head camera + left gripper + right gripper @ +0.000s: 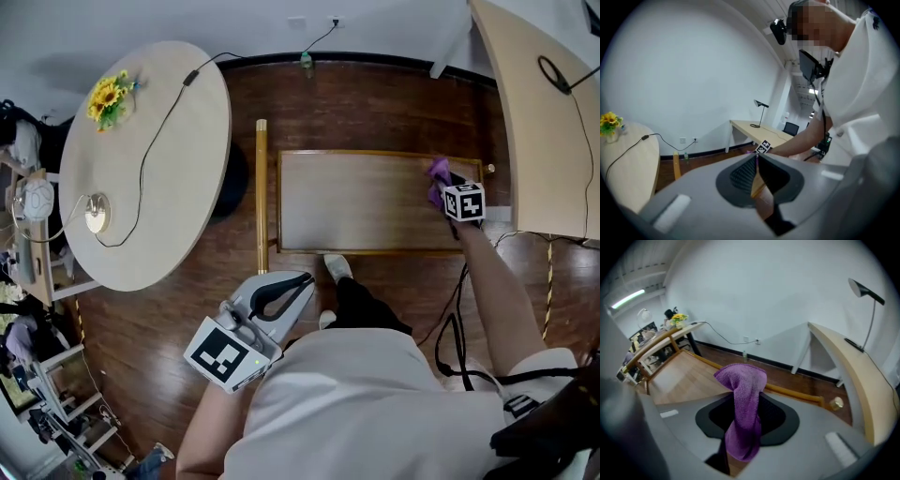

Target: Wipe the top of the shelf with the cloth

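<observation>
**Jaws of the right gripper [746, 397] clenched on a purple cloth [740, 380] over the shelf [366, 202]**

A round pale table [159, 187] stands left of the shelf's rectangular wooden top. The purple cloth is at that top's right end; whether it touches cannot be told. The left gripper [302, 279] hangs near the person's white shirt [375, 403], well apart from the shelf, jaws pressed together, empty. Yellow sunflowers [108, 97] sit on the table.

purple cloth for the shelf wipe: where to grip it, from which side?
Grip the cloth mid-fold as the right gripper does: jaws shut across its bunched middle, a loose wad past the tips. Come down from above so that wad meets the shelf top. It's limp; an edge pinch would probably trail.
</observation>
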The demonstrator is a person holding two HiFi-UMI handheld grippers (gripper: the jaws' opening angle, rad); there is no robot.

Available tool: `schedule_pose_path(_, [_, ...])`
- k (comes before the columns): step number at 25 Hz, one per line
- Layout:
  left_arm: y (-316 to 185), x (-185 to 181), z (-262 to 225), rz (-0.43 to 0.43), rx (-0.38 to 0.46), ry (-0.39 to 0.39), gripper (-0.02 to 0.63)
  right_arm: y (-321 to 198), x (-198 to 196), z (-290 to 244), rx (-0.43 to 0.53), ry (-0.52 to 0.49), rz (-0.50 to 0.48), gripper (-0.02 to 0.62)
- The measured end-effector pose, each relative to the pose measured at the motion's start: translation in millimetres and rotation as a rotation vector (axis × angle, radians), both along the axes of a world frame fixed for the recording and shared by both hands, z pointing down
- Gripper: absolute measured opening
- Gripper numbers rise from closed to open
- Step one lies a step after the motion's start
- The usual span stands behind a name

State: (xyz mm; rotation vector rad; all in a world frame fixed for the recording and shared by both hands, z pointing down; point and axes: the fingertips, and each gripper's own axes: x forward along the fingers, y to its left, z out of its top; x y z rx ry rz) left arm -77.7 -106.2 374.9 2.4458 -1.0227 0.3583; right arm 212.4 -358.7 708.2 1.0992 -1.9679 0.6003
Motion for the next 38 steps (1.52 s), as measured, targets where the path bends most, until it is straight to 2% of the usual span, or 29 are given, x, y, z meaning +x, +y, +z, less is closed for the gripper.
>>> schedule_pose_path(3, [2.5, -3.0, -9.3, -0.045, 0.015, 0.017, 0.034, 25.7, -104.6, -15.9, -0.003, -0.129, -0.143, 0.129])
schedule_pose_path(10, [22.0, -18.6, -9.9, -0.108, 0.008, -0.022, 0.034, 86.9, -328.6, -37.1, -0.061, -0.371, -0.422, 0.129])
schedule_pose_path(13, [32.2, -25.1, -10.3, -0.145, -0.006, -0.033, 0.034, 109.3, -387.9, -31.2, -0.117, -0.43, -0.466, 0.129])
schedule_pose_path(16, [42.5, -32.9, -9.3, -0.179, -0.027, -0.038, 0.034, 122.7, -407.4, -12.3, -0.163, -0.425, -0.47, 0.129])
schedule_pose_path(19, [46.6, -39.4, -5.3, -0.208, -0.032, -0.033, 0.034, 118.4, -390.0, 11.0, -0.177, -0.375, -0.441, 0.129])
schedule_pose_path(23, [44.5, -35.8, -2.8, -0.198, -0.027, -0.01, 0.034, 96.9, -331.7, 27.2, -0.168, -0.327, -0.355, 0.129])
schedule_pose_path(32, [18.7, -8.3, 1.3, -0.065, -0.007, 0.023, 0.034, 50.2, -163.9, 36.0, -0.102, -0.178, -0.186, 0.129])
schedule_pose_path(38, [8.3, 11.6, 5.8, 0.032, -0.012, 0.026, 0.034, 38.0, -27.8, 41.0, -0.086, -0.048, -0.031, 0.129])
